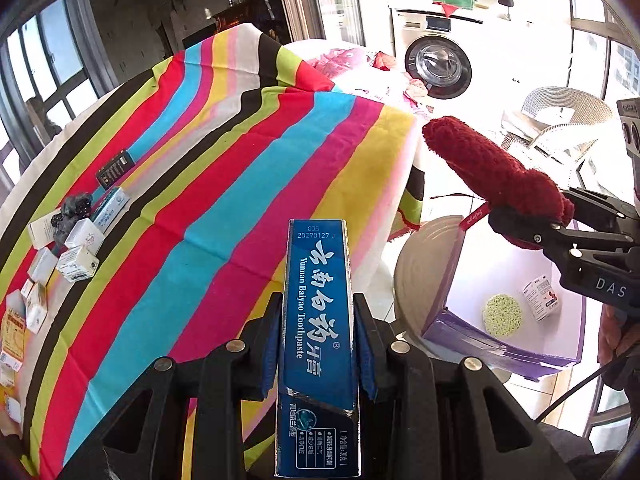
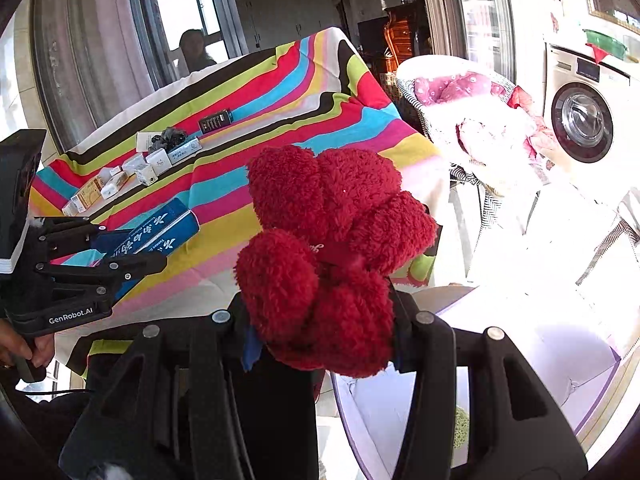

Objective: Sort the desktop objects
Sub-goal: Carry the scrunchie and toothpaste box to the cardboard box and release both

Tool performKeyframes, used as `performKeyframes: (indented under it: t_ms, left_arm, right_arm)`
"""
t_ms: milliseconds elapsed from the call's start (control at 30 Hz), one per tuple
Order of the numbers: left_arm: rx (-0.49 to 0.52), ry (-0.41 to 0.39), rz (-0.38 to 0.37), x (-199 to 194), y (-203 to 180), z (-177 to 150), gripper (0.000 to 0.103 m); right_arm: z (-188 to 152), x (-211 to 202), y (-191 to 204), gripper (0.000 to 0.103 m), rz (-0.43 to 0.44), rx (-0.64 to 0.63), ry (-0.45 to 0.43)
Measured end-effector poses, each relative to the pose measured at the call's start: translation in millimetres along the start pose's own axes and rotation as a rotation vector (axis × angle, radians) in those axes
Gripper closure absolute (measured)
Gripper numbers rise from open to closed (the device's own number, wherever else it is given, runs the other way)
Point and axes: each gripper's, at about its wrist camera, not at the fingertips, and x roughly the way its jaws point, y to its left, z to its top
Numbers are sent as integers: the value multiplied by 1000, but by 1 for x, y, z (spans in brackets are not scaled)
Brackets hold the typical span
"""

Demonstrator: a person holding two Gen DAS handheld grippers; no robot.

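1. The left hand-held gripper [image 1: 318, 344] was clamped on a long blue cardboard toothpaste box [image 1: 318, 320], its pads pressing the two long sides, the box's long axis running straight out along the fingers.
2. The right hand-held gripper [image 2: 320, 320] was closed around a fluffy red knitted bundle [image 2: 332, 252], which bulged out above its fingers.
3. The open white box with purple sides [image 1: 500, 344] stood off the edge of the striped-cloth counter [image 1: 224, 208], already holding a pale green round sponge [image 1: 503, 314] and a small white carton [image 1: 541, 298].
4. In the left view that box lay below and right of the toothpaste box, directly beneath the red bundle; the right hand looked nearer, probably first to drop.
5. More small white cartons [image 1: 78, 258] waited at the counter's far left.
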Motion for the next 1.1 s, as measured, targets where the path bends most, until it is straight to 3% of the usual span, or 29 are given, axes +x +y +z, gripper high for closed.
performKeyframes:
  t_ms: [200,467,700,833,900,967,1033,1100]
  left_arm:
    - [83,33,-113,20,-52,16,70]
    - [183,39,-179,41,-117,40,70]
    - [257,53,-233,54,-166,54,70]
    - [250,49,-261,59,-178,58,69]
    - [247,47,-276,61,-180,59,57]
    - [240,27,-241,59,-177,58,23]
    - [240,-13,-194,55,-171,56,17]
    - [260,-25,-152,53,-164,56,17]
  right_arm:
    - [-17,-18,-53,52,-107,112,4]
    - [-34,-40,-115,52,-259,217,3]
    - [-41,-50,-142,52,-341,231,14]
    - [-43,-50,-149,50,-377,217,24]
    - [-42,-50,-153,43,-399,218,24]
    - [-39,-50,-156,36,-436,228,26]
    - [-36,-54,-157,26,-425,248,-2]
    - [-30,-58,-152,25,-403,247,-29]
